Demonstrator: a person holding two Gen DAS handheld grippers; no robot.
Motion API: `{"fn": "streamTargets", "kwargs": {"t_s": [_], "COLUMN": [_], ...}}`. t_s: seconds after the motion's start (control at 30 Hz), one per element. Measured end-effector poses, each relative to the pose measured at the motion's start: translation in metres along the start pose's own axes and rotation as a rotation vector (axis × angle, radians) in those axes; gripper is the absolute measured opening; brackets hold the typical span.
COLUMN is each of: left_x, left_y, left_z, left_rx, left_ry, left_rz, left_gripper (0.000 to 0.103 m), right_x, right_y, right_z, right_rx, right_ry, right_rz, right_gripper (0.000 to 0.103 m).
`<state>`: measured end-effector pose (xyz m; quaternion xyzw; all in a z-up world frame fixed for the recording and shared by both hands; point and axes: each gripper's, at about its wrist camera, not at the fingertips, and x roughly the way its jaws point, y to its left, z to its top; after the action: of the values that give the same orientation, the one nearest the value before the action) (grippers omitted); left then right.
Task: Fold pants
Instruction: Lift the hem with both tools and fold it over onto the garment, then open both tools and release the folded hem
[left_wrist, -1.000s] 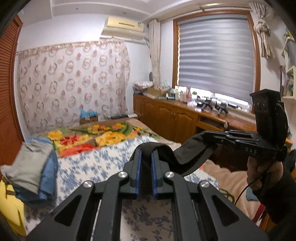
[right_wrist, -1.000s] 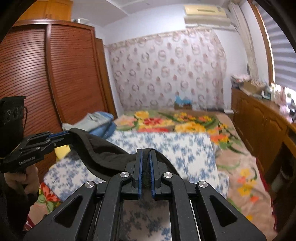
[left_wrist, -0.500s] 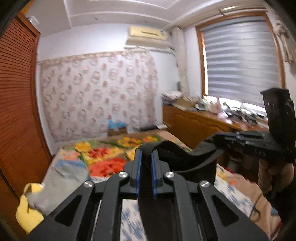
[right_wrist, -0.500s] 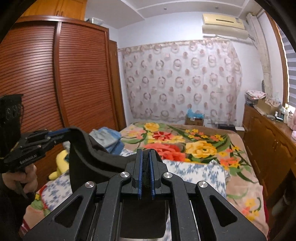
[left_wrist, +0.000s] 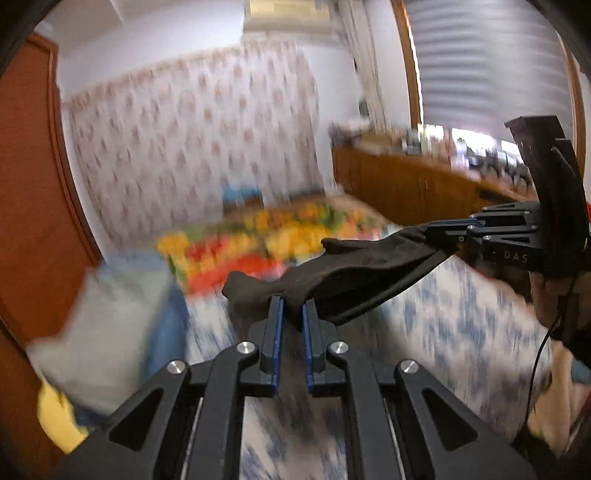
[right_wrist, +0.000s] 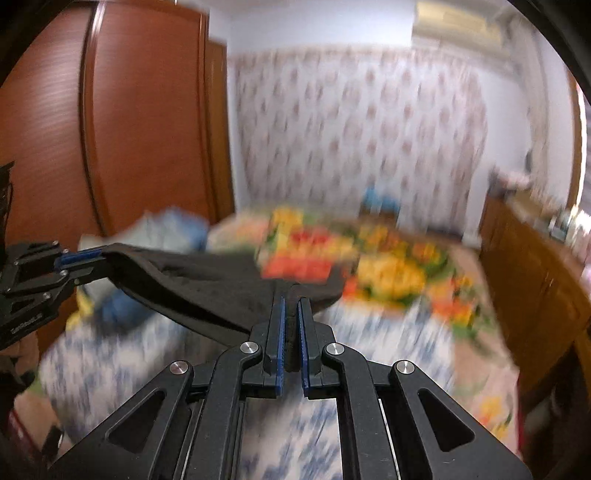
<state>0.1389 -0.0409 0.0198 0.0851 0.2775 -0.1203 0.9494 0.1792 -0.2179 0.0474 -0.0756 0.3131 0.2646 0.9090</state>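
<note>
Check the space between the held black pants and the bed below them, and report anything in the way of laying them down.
Nothing visible blocks it. The black pants hang stretched between the left gripper and the right gripper, both shut on them, above the blue-and-white floral bedspread. The pile of folded clothes lies off to the left side. Motion blur hides small items.

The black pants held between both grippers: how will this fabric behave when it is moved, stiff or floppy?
Probably floppy: the black pants sag and crease between the left gripper and right gripper. Likely light, since two thin pinches carry them above the bed. They may swing or bunch when laid down.
</note>
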Motion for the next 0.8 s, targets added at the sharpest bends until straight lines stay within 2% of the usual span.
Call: {"fn": "streamTargets", "kwargs": {"t_s": [0.07, 0.17, 0.23, 0.3, 0.47, 0.8], "left_x": [0.006, 0.008, 0.005, 0.001, -0.012, -0.04], "left_y": [-0.01, -0.025, -0.035, -0.039, -0.039, -0.042], "left_z": [-0.031, -0.064, -0.082, -0.096, -0.107, -0.13], "left_rx": [-0.018, -0.046, -0.053, -0.077, -0.104, -0.146], "left_ry": [0.05, 0.094, 0.107, 0.116, 0.115, 0.13], "left_rz": [-0.022, -0.049, -0.056, -0.07, -0.092, -0.127], "left_gripper": [0.007, 0.007, 0.007, 0.007, 0.007, 0.007], "right_x": [0.014, 0.02, 0.018, 0.017, 0.006, -0.024], "right_y": [0.007, 0.02, 0.022, 0.022, 0.025, 0.047], "right_z": [-0.04, -0.08, -0.097, -0.105, -0.119, -0.136], "right_rx": [0.011, 0.019, 0.034, 0.058, 0.111, 0.091], "right_ry": [0.078, 0.141, 0.152, 0.161, 0.161, 0.165], "right_rz": [0.018, 0.03, 0.038, 0.046, 0.065, 0.061], "right_gripper": [0.004, 0.004, 0.004, 0.004, 0.004, 0.004]}}
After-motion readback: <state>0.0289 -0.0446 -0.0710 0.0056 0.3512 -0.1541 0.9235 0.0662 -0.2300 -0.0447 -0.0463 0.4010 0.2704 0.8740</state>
